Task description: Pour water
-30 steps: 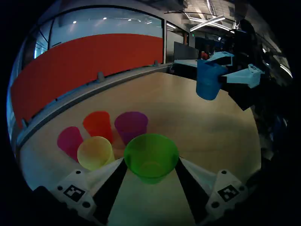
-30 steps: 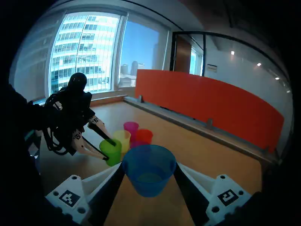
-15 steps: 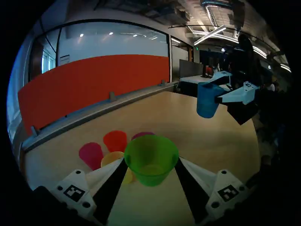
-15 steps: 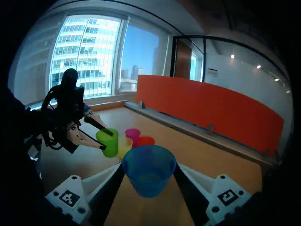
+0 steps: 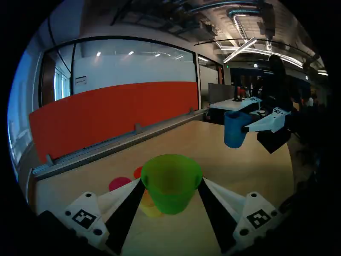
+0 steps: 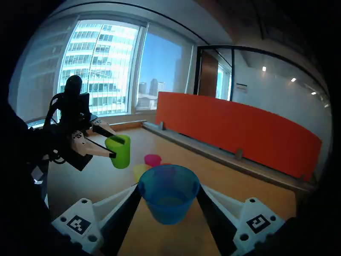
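Across the gap at middle right of the left gripper view, judges spill onto surface (image 5: 238, 170) likely if blue cup (image 5: 233, 130) tilts now: well apart from green cup (image 5: 171, 192), rims not aligned. Flags thin walls possibly buckling under squeeze; loose cups (image 6: 152, 160) below liable to tipping. Finds left claw (image 5: 170, 182) clenched on green cup, lower centre, pinched between both fingers, upright. Finds right claw (image 6: 169, 188) likewise clenched on blue cup. Cannot tell water level.
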`<state>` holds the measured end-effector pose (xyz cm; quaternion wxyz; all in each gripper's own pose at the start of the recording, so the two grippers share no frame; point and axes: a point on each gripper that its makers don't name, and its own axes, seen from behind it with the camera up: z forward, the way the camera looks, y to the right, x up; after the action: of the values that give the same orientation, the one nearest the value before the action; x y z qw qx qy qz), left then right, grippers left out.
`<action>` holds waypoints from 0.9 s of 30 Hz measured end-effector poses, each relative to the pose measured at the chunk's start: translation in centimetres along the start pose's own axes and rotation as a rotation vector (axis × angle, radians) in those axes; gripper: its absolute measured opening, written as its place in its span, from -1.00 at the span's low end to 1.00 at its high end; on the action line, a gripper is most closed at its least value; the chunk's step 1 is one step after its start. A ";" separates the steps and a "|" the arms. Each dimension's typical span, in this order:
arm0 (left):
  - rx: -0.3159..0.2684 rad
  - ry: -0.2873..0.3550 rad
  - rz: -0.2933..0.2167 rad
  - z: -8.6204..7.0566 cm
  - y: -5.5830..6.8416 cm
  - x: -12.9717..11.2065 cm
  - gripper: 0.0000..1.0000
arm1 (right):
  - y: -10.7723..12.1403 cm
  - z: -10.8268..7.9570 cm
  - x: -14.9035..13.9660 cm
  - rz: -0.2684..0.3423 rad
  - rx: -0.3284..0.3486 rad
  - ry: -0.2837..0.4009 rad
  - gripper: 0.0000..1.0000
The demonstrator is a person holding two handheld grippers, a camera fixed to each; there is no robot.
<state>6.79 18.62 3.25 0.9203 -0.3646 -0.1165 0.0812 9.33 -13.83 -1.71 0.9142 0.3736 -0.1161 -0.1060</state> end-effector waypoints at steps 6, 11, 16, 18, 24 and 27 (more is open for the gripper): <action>0.013 0.043 -0.008 -1.4 -0.5 1.6 0.73 | -0.2 0.2 0.8 0.000 0.000 0.021 0.82; 0.022 0.083 -0.013 -2.4 -0.8 3.0 0.74 | -0.4 0.3 1.1 0.002 0.003 0.031 0.82; 0.024 0.121 -0.032 -3.2 -0.8 4.1 0.73 | -0.6 0.3 1.4 -0.001 0.004 0.036 0.82; 0.022 0.134 -0.043 -3.5 -0.7 4.5 0.74 | -0.7 0.3 1.5 -0.002 0.005 0.038 0.82; 0.020 0.159 -0.061 -4.1 -0.7 4.9 0.74 | -0.9 0.3 1.7 -0.003 0.006 0.044 0.82; 0.020 0.157 -0.058 -4.2 -0.7 4.8 0.74 | -0.9 0.3 1.8 -0.002 0.005 0.045 0.82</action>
<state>12.64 16.52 1.50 0.9322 -0.3570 -0.0537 0.0269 10.84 -15.14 -1.91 0.9154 0.3784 -0.0953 -0.0983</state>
